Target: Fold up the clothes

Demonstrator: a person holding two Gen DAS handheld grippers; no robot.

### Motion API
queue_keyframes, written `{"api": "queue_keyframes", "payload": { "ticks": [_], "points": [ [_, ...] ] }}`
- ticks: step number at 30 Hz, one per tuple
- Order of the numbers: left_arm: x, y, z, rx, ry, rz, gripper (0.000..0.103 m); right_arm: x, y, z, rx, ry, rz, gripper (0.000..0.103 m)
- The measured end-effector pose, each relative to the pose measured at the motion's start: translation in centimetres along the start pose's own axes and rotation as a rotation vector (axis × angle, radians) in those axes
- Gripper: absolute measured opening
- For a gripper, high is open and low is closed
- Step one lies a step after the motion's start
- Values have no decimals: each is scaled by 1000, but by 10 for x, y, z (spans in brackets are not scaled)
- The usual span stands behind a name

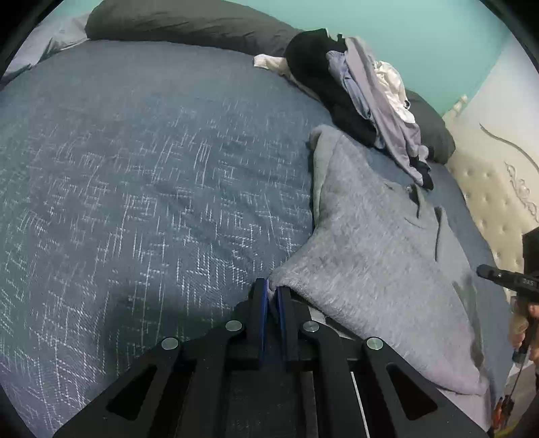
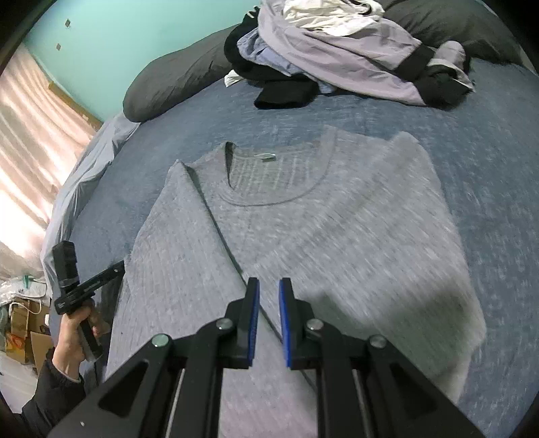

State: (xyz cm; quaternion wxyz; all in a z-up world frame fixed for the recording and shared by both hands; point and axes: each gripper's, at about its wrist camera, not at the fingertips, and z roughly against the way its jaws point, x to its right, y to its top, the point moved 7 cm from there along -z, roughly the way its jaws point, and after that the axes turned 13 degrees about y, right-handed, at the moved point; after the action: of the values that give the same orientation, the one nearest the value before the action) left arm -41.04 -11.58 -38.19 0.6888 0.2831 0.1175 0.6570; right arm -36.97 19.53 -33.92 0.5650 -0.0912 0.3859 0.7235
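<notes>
A grey knit sweater (image 2: 337,229) lies on the blue bedspread (image 1: 134,168), neck opening away from me, its left side folded over the body. In the left wrist view the sweater (image 1: 387,262) stretches to the right. My left gripper (image 1: 273,289) is shut on a corner of the sweater's edge and pulls it out to a point. It also shows in the right wrist view (image 2: 119,266), held by a hand at the sweater's left edge. My right gripper (image 2: 268,286) is open and empty, hovering just above the sweater's lower middle by the fold line.
A pile of unfolded clothes (image 2: 337,50), black, lilac and white, sits at the head of the bed; it also shows in the left wrist view (image 1: 363,101). Dark grey pillows (image 1: 188,23) lie behind. A cream tufted headboard (image 1: 488,202) is right. Boxes (image 2: 27,323) stand on the floor.
</notes>
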Motion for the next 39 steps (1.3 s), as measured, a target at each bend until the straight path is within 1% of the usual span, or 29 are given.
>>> {"api": "queue_keyframes", "payload": {
  "ticks": [3,4,5,6,7,8,13,15,19,21,25,30,36,39],
  "points": [
    [6,-1,4,-7,-6,-11,8,6,-11,18,9,-4,-15,11],
    [5,-1,5,-14,-5,-5,10,7,-15,25,11,-7,-20,12],
    [5,-2,6,-22,-7,4,10,10,-21,32,8,-12,-28,19],
    [5,-3,7,-33,-10,11,10,12,-29,39,2,-19,-40,30],
    [5,-5,9,-46,-8,15,11,16,-37,46,-4,-23,-56,33],
    [6,-6,11,-53,2,17,14,20,-45,54,-11,-25,-74,35],
    [7,-14,38,-71,19,3,22,44,-84,97,-21,-57,-121,35],
    [5,-20,53,-72,24,-3,27,56,-101,114,-27,-72,-146,35],
    [1,-32,72,-97,50,1,29,72,-139,138,-65,-115,-174,35],
    [-1,-39,79,-115,58,7,29,74,-158,144,-83,-112,-188,35],
    [-9,-59,96,-146,83,1,30,73,-189,151,-120,-112,-194,35],
    [-14,-82,123,-174,99,-19,30,60,-222,156,-173,-106,-175,35],
    [-18,-105,153,-196,110,-42,35,50,-249,165,-205,-100,-174,35],
    [-19,-116,164,-205,127,-69,35,48,-261,172,-219,-104,-183,35]
  ]
}}
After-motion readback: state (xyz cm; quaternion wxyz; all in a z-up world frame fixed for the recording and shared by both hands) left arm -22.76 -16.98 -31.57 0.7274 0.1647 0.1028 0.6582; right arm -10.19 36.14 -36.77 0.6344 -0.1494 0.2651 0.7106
